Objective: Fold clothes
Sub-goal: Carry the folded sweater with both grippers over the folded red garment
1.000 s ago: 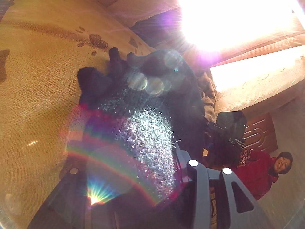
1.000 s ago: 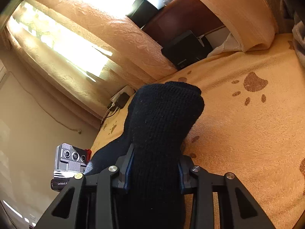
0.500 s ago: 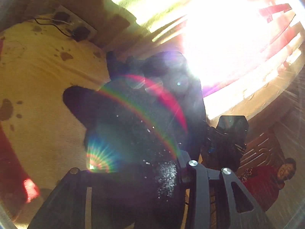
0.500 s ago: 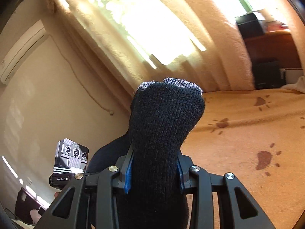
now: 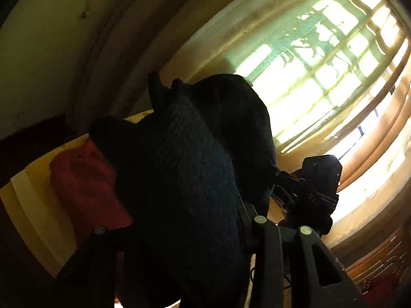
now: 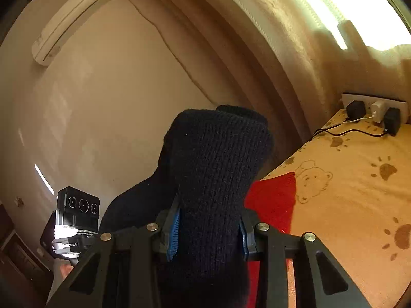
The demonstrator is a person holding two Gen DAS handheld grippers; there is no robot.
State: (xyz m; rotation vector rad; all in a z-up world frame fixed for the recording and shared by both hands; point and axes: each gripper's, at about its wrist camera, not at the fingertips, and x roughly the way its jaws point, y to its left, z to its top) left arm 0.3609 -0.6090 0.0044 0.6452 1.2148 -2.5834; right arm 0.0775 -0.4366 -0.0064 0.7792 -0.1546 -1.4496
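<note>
While a dark knit garment point(image 6: 218, 169) hangs lifted above the bed point(image 6: 354, 192), both grippers clamp it.

Left gripper point(image 5: 179, 231) and right gripper point(image 6: 209, 231) each pinch bunched fabric partway closed. Only the right view shows the wall chargers point(image 6: 372, 110); the red cloth point(image 5: 84, 179) lies below.

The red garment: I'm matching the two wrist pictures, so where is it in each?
Left wrist: red garment lies left of centre, behind the black knit.
Right wrist: it lies right of centre, beside the black knit.
Shared landmark: the yellow bedspread.
</note>
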